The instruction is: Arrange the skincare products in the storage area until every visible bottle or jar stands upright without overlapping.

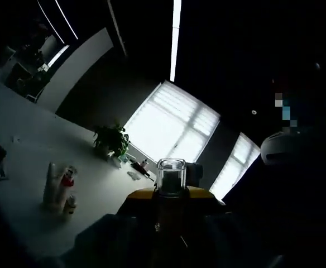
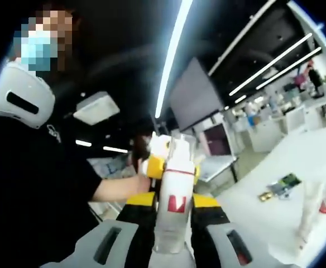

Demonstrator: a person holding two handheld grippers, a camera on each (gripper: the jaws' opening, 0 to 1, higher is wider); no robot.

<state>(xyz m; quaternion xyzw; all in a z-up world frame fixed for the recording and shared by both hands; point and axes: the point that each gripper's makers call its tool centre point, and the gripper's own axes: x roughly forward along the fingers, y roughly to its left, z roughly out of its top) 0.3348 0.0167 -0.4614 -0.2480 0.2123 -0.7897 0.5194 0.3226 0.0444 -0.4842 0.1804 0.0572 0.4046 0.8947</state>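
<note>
right gripper view: my right gripper clenches a white bottle, left gripper a clear-capped bottle; both are aloft, unplaced, well apart from the standing bottles.

In the right gripper view, our right gripper points up and away with its jaws clamped on a white bottle. In the left gripper view, our left gripper holds a clear-capped bottle upright between its jaws.
</note>
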